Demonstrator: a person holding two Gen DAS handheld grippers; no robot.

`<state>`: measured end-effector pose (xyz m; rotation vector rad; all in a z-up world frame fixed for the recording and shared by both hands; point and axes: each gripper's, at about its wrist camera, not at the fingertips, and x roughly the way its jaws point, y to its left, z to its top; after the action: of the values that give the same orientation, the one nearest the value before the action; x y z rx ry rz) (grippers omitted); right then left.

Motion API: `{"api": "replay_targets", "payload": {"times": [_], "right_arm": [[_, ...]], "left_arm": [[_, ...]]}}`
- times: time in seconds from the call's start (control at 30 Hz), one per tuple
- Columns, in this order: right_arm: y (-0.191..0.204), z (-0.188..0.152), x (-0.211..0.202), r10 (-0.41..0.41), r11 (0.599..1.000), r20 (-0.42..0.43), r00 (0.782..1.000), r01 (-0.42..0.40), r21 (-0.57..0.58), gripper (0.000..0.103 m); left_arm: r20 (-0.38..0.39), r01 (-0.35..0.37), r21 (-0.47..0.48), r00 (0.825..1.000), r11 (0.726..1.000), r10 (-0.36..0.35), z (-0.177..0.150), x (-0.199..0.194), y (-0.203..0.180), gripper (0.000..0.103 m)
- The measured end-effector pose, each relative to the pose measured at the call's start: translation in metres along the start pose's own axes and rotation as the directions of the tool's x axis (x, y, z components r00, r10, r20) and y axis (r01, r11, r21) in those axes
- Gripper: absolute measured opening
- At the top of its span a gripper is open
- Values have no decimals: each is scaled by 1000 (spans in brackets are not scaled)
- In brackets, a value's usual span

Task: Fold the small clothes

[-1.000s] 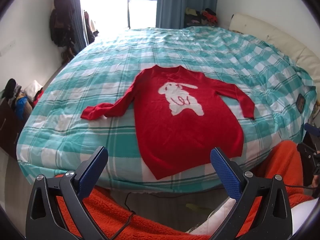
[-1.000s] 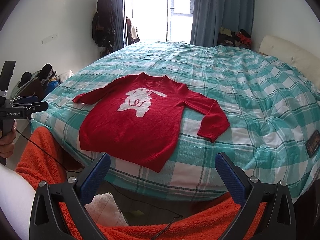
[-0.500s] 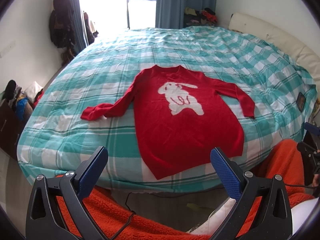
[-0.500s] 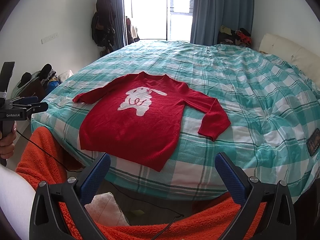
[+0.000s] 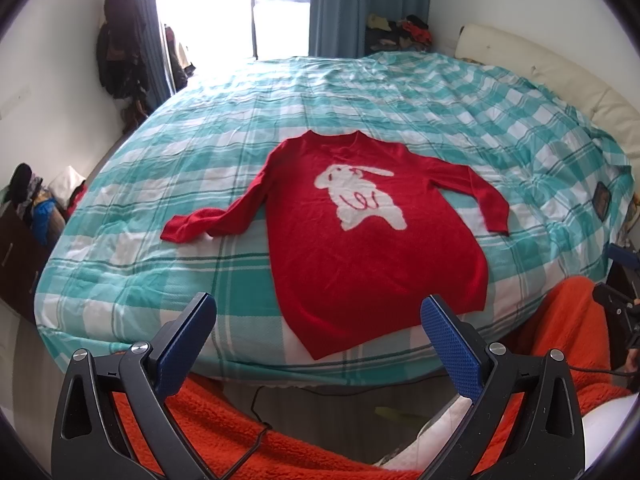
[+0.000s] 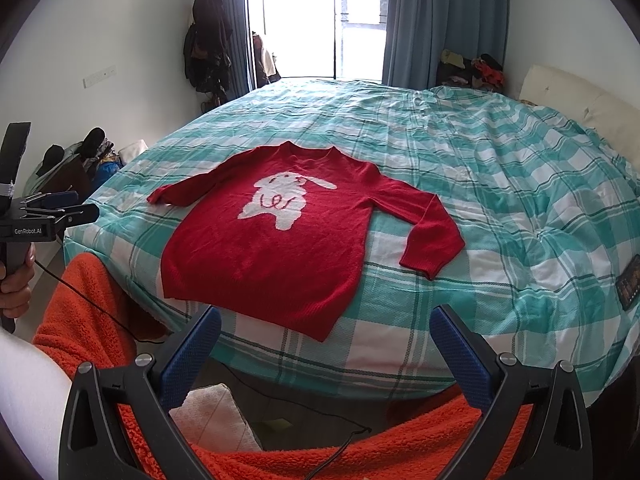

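Note:
A small red sweater (image 5: 360,248) (image 6: 276,248) with a white rabbit on its chest lies flat and face up on the bed, both sleeves spread out, its hem near the bed's front edge. My left gripper (image 5: 318,320) hangs open just short of the hem, off the bed's edge, with nothing between its blue pads. My right gripper (image 6: 326,332) is likewise open and empty, held in front of the hem's right corner. In the right wrist view the left gripper's body (image 6: 32,220) shows at the far left, held by a hand.
The bed carries a teal and white checked cover (image 5: 360,100) (image 6: 500,184). A dark flat object (image 5: 601,202) (image 6: 628,284) lies near its right edge. Orange fleece-clad legs (image 5: 240,440) (image 6: 360,452) fill the foreground. Clutter sits on the floor at left, coats hang by the window.
Both grippers have crept very slightly closer to the bed. The sweater lies unchanged.

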<state>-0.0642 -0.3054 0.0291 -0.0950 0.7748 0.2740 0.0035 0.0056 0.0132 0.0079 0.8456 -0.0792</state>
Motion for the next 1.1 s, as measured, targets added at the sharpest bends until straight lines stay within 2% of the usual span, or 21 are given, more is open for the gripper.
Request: {"api": "replay_targets", "payload": {"times": [1.1], "right_arm": [[2,0,1,5,1000,-1,1000,-5,-2,103]], "left_arm": [[7,-3,14,1000,1000,3,0,2,-3,102]]}}
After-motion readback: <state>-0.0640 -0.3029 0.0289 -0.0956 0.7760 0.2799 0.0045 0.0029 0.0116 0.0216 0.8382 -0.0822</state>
